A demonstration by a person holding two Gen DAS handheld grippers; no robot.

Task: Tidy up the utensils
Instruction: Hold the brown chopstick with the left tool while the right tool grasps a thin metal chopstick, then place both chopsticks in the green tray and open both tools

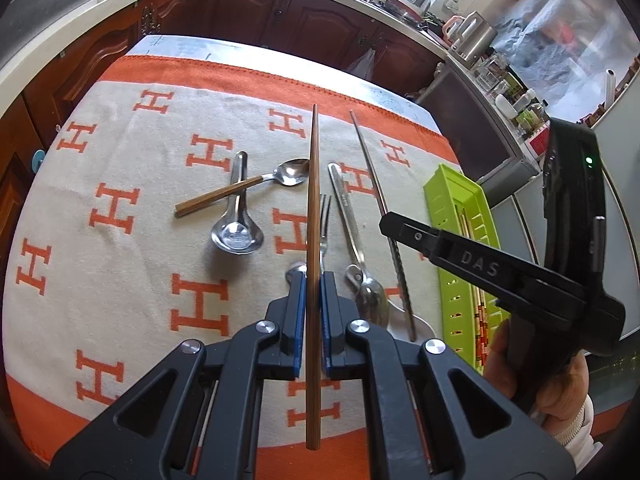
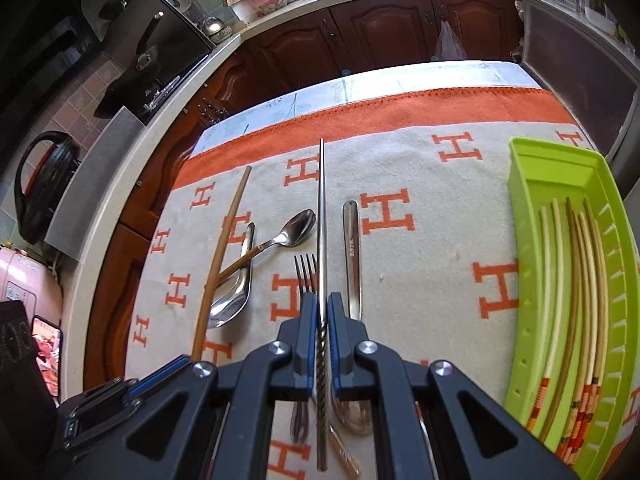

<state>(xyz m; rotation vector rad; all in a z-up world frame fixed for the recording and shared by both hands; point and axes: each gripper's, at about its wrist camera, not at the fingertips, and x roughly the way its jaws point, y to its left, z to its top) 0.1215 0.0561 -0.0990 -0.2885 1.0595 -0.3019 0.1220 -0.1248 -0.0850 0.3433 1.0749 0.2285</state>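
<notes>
My left gripper (image 1: 313,280) is shut on a brown wooden chopstick (image 1: 314,184), which points away over the table. To its right, my right gripper (image 1: 387,226) holds a steel chopstick (image 1: 368,160), and a hand grips its handle. In the right wrist view, the right gripper (image 2: 322,304) is shut on the steel chopstick (image 2: 321,208) at its twisted part. The left gripper (image 2: 184,362) and the wooden chopstick (image 2: 224,248) are at the lower left. A green tray (image 2: 532,208) at the right holds several chopsticks (image 2: 576,280).
On the H-patterned orange and cream cloth (image 1: 120,168) lie a wooden-handled spoon (image 1: 292,172), a steel soup spoon (image 1: 238,236), a fork (image 2: 306,268) and a long steel spoon (image 2: 352,256). Dark wooden cabinets (image 2: 380,28) and a countertop stand behind the table.
</notes>
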